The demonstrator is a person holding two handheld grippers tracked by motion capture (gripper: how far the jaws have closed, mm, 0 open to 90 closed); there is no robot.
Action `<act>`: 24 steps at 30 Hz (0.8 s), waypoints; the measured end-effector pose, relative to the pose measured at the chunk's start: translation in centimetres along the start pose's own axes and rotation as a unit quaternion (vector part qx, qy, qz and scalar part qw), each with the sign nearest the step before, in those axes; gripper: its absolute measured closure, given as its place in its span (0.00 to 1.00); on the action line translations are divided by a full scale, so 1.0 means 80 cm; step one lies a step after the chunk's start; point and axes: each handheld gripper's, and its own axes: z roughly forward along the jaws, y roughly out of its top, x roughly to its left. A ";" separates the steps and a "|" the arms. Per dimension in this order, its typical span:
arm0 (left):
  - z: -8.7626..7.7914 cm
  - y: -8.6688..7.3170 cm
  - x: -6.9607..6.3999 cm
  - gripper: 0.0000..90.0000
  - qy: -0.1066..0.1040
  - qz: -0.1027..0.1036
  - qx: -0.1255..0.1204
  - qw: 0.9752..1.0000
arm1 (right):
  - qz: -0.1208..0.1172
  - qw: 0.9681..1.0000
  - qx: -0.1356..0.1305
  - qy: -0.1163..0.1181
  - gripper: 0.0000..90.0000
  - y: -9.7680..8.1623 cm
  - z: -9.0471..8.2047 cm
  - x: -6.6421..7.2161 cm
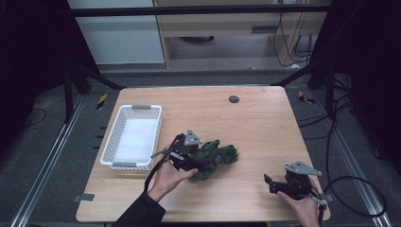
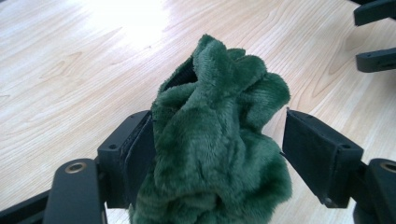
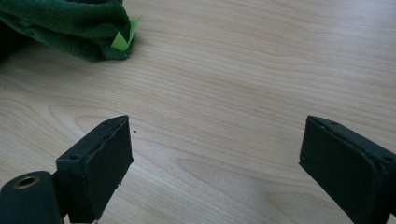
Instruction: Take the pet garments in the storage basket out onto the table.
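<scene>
A crumpled dark green plush cloth point(image 1: 218, 157) lies near the middle of the wooden table point(image 1: 265, 127). My left gripper point(image 1: 199, 166) is pushed into its left end. In the left gripper view the cloth point(image 2: 219, 154) bulges up between the two jaws; the left pad point(image 2: 140, 154) touches it, while the right pad point(image 2: 310, 151) stands slightly off it, so the jaws are spread and open. My right gripper point(image 1: 268, 183) hovers open over bare wood at the front right, apart from the cloth point(image 3: 70, 23). A light green tag point(image 3: 122, 39) sticks out of the cloth's right end.
A white plastic basket point(image 1: 133, 109) stands at the table's left side, nothing inside. A small black round disc point(image 1: 233, 99) sits at the far edge. Cables trail from both grippers, the right one looping over the floor point(image 1: 364, 189).
</scene>
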 end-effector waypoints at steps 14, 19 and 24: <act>-0.049 -0.023 0.008 0.27 0.014 0.001 -0.023 1.000 | 0.002 1.000 -0.002 -0.002 0.10 0.000 -0.001 -0.001; -0.065 -0.036 0.013 0.27 0.022 -0.003 -0.029 0.999 | 0.003 1.000 -0.004 -0.004 0.10 0.000 -0.002 -0.001; -0.078 -0.056 0.018 0.28 0.028 -0.011 -0.029 0.999 | 0.004 1.000 -0.004 -0.003 0.10 0.000 -0.003 0.000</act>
